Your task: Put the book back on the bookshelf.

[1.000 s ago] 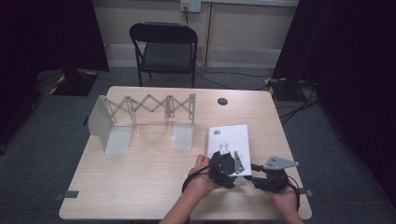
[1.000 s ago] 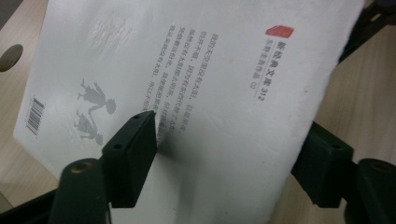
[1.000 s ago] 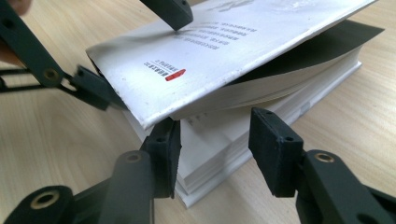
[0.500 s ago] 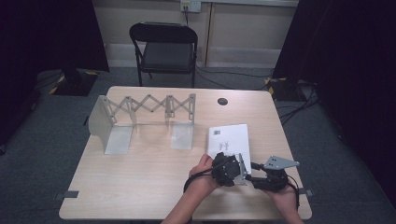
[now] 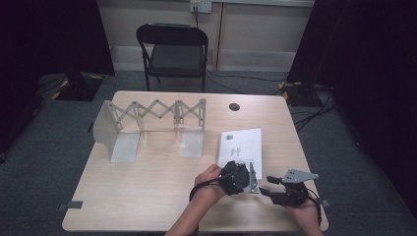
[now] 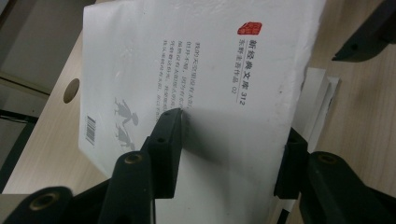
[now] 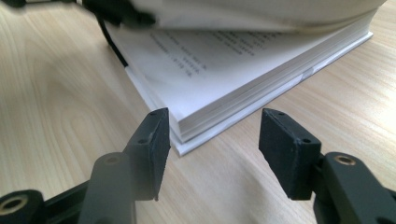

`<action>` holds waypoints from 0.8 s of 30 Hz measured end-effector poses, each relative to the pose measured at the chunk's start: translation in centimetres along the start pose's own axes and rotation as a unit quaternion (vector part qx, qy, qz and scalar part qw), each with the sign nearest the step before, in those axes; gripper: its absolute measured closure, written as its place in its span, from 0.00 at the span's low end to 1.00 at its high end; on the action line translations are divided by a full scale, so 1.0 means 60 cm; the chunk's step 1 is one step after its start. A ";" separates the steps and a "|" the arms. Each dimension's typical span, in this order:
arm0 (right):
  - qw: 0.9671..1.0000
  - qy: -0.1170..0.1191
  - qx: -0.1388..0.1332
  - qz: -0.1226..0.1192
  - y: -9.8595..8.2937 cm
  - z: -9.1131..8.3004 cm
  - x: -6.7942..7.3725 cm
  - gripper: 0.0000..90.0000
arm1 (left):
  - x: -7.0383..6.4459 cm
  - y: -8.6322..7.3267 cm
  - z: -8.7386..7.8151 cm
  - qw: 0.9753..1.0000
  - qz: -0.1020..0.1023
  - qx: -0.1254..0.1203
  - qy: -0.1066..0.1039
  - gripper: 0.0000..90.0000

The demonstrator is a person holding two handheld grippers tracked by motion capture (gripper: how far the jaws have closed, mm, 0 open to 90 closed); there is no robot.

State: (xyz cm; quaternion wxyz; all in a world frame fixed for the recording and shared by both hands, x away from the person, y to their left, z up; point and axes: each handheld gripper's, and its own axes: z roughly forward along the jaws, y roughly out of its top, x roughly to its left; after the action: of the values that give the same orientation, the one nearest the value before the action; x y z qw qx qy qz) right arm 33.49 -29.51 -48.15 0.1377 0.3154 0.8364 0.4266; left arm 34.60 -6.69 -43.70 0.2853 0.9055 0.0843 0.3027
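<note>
The paperback book [image 5: 241, 147] lies at the table's [image 5: 147, 196] near right, its cover [image 6: 196, 70] lifted and pinched in the left gripper [image 6: 224, 140]. The right gripper [image 7: 210, 135] waits with jaws parted at the page block's corner (touching nothing). Pull too steeply and I'd expect the cover to crease or slip free.

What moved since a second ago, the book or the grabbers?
The left gripper slid a little right along the near edge of the book, whose cover it holds lifted off the pages. The right gripper, open at the book's corner, barely moved. The folding rack and chair stayed put.
</note>
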 end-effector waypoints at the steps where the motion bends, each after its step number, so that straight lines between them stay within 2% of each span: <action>1: 1.000 -0.001 0.003 -0.005 -0.001 -0.001 0.000 0.47 | 0.002 0.001 -0.003 1.000 -0.002 -0.001 0.003 0.61; 5: 1.000 0.002 0.010 -0.017 -0.009 -0.004 -0.003 0.43 | 0.013 0.005 -0.011 1.000 -0.010 -0.001 0.000 0.64; 10: 0.999 0.023 0.037 -0.022 -0.021 -0.006 -0.007 0.38 | 0.031 0.019 -0.020 1.000 -0.011 0.017 -0.008 0.66; 12: 0.998 0.022 0.044 -0.027 -0.023 -0.006 -0.006 0.37 | 0.043 0.023 -0.025 1.000 -0.019 0.017 -0.014 0.67; 14: 0.998 0.022 0.049 -0.033 -0.025 -0.003 -0.003 0.36 | 0.055 0.029 -0.031 0.999 -0.019 0.025 -0.015 0.68; 20: 0.998 0.000 0.055 -0.039 -0.022 0.007 0.001 0.32 | 0.088 0.047 -0.043 0.998 -0.025 0.046 -0.023 0.72; 22: 0.998 -0.008 0.057 -0.025 -0.013 0.019 -0.002 0.32 | 0.095 0.052 -0.044 0.998 -0.029 0.050 -0.025 0.72; 24: 0.998 -0.013 0.054 -0.023 -0.010 0.024 -0.003 0.32 | 0.102 0.056 -0.044 0.998 -0.031 0.055 -0.029 0.72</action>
State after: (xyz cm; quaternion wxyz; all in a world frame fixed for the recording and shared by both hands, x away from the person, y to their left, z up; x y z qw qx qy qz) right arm 34.09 -29.00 -49.52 0.1411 0.3091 0.8634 0.3729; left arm 37.86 -6.23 -36.98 0.2468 0.9252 0.1202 0.2621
